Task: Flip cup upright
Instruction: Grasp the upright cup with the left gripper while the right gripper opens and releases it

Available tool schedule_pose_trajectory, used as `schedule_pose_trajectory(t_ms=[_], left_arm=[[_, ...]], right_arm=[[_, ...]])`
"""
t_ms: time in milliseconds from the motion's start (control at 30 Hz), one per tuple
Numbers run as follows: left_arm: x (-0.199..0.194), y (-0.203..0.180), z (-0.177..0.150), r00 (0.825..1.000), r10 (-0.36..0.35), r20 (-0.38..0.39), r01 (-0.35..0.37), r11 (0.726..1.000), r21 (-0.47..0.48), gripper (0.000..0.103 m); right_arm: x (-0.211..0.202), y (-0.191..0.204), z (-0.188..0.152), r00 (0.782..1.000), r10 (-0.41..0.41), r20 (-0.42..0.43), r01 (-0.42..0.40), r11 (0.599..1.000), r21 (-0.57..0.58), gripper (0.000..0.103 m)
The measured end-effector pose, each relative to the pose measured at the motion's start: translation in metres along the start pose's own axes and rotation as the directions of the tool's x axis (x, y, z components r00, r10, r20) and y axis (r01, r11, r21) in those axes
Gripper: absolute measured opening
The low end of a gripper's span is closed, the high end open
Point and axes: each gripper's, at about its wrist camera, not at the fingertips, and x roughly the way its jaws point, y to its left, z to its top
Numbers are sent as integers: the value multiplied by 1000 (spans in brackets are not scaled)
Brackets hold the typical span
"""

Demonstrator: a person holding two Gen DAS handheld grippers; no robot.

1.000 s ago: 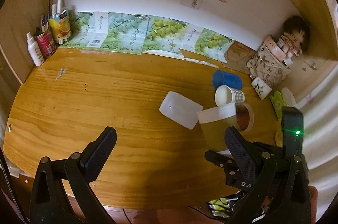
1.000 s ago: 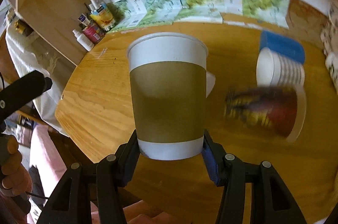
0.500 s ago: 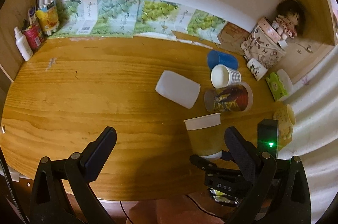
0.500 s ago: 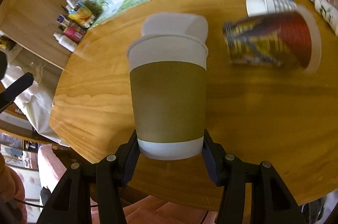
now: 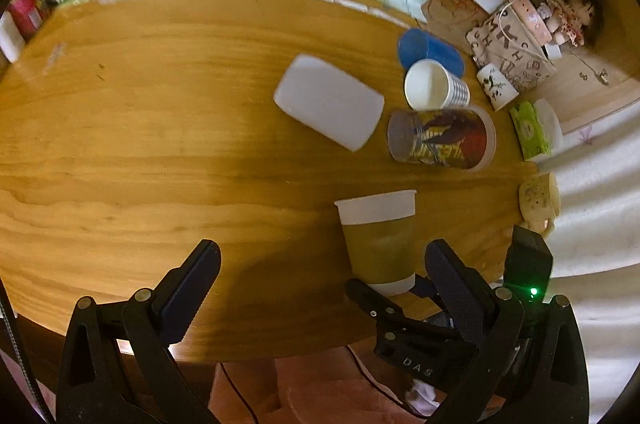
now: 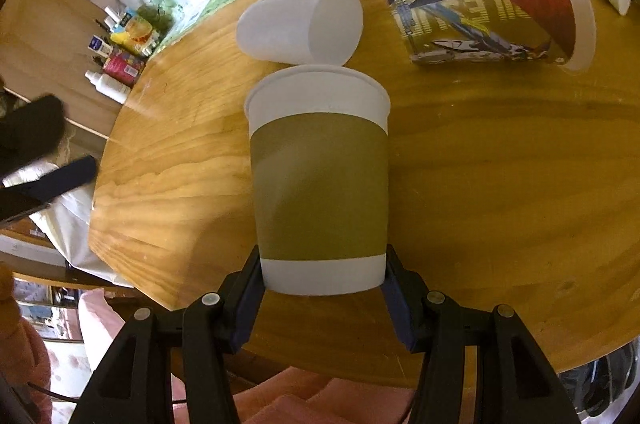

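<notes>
My right gripper [image 6: 322, 288] is shut on the base of an olive-and-white paper cup [image 6: 320, 179], held rim up over the near edge of the wooden table [image 6: 500, 183]. In the left wrist view the same cup [image 5: 378, 236] stands upright at the front right, with the right gripper [image 5: 394, 294] clamped at its bottom. I cannot tell whether its base touches the wood. My left gripper [image 5: 320, 272] is open and empty above the table's front edge, left of the cup.
A translucent white cup [image 5: 328, 107], a printed cup [image 5: 440, 139], a striped paper cup [image 5: 434, 89] and a blue cup [image 5: 428, 51] lie on their sides behind. Bottles [image 6: 116, 63] stand at the far left. A bag and doll [image 5: 520, 39] sit far right.
The right gripper has brought the upright cup back toward the table's front edge and lower. The left gripper has shifted its view downward and stays open.
</notes>
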Motion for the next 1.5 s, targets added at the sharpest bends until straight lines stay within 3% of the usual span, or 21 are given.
schedule_pose_trajectory(t_ms=[267,600,1067,1233,1367,1500], left_arm=[[35,-4,8,990,-77,-118,71,996,-54,102],[71,-3,8,956,-169,-239,126,974,-186,101],[91,11,7,956,-189,-226,105,936,-336,101],[100,12,6,947,-223,-233,116,910,-399,91],[101,10,4,947,-229,-226,116,898,-424,74],[102,6,3,945,-232,-230,117,898,-423,73]], right_arm=[[-2,-4,-4,1000,24,2,-24,1000,5,56],[-7,-6,-12,999,42,-22,-43,999,-22,64],[-7,1,-21,994,45,-96,-56,992,-117,65],[-10,1,-22,992,51,-119,-69,986,-153,65],[-16,-1,-20,989,60,-138,-84,981,-173,65],[-24,-4,-20,985,59,-159,-92,973,-210,65]])
